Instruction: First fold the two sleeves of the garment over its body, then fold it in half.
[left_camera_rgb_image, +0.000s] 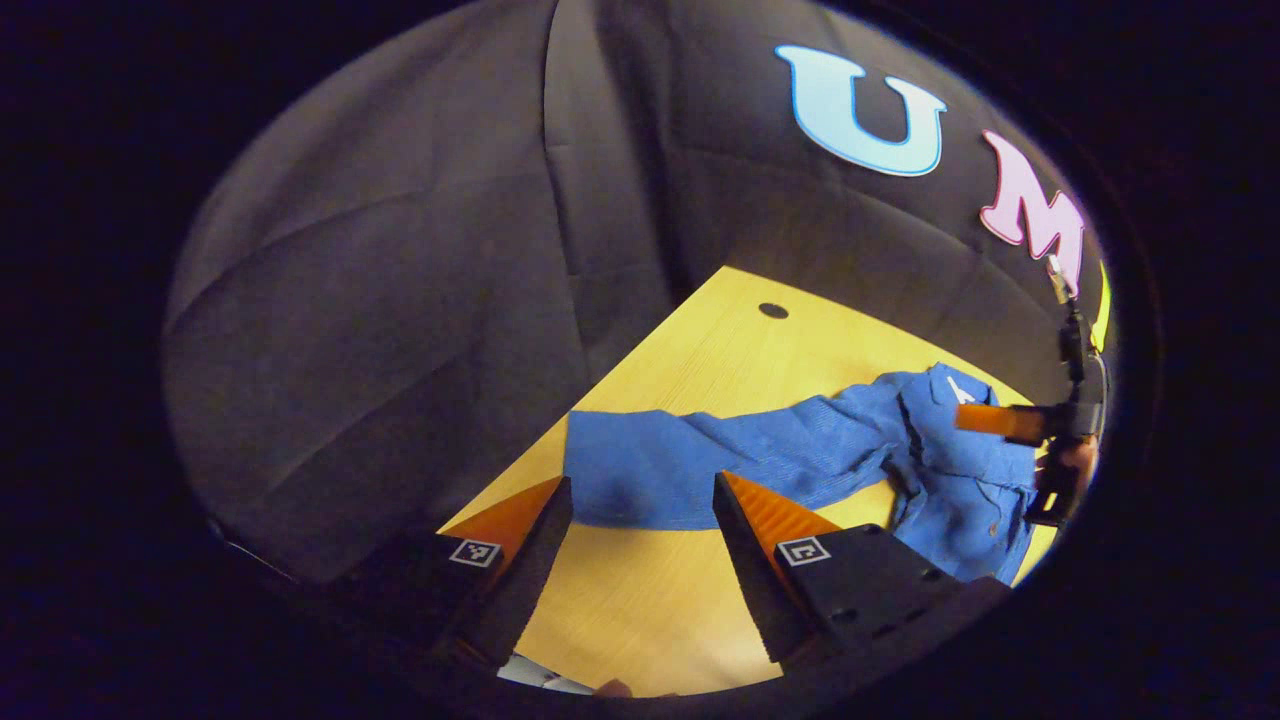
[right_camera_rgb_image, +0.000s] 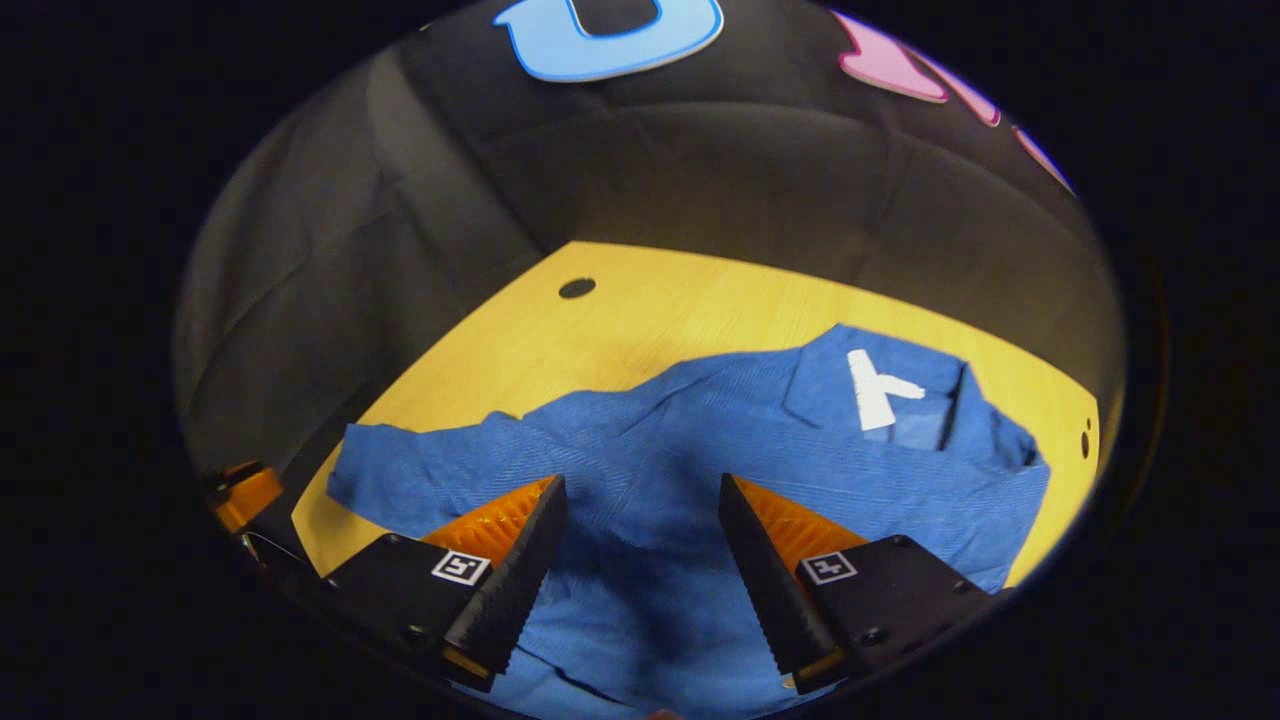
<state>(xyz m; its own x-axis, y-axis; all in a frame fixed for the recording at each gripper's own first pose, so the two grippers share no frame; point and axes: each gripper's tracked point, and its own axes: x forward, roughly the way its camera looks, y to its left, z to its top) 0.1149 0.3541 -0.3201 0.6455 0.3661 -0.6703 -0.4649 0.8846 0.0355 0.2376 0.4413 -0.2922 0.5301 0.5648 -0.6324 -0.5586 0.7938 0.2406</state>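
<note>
A blue shirt (right_camera_rgb_image: 720, 440) lies spread on the wooden table (right_camera_rgb_image: 690, 310), collar with a white tag (right_camera_rgb_image: 875, 390) toward the far side. One sleeve (left_camera_rgb_image: 690, 460) stretches out flat to the left, its cuff end just ahead of my left gripper (left_camera_rgb_image: 640, 500), which is open and hovers above the table with nothing between its fingers. My right gripper (right_camera_rgb_image: 640, 500) is open above the shirt's body, nothing held. In the left gripper view the other gripper (left_camera_rgb_image: 1040, 430) and a hand show far right over the shirt's body. In the right gripper view the other gripper (right_camera_rgb_image: 245, 495) shows at the far left edge.
The table has a round cable hole (right_camera_rgb_image: 577, 288) near its far left corner and two small holes (right_camera_rgb_image: 1086, 440) at the right edge. Black cloth walls close the table in behind and to the left. Bare wood lies beyond the shirt.
</note>
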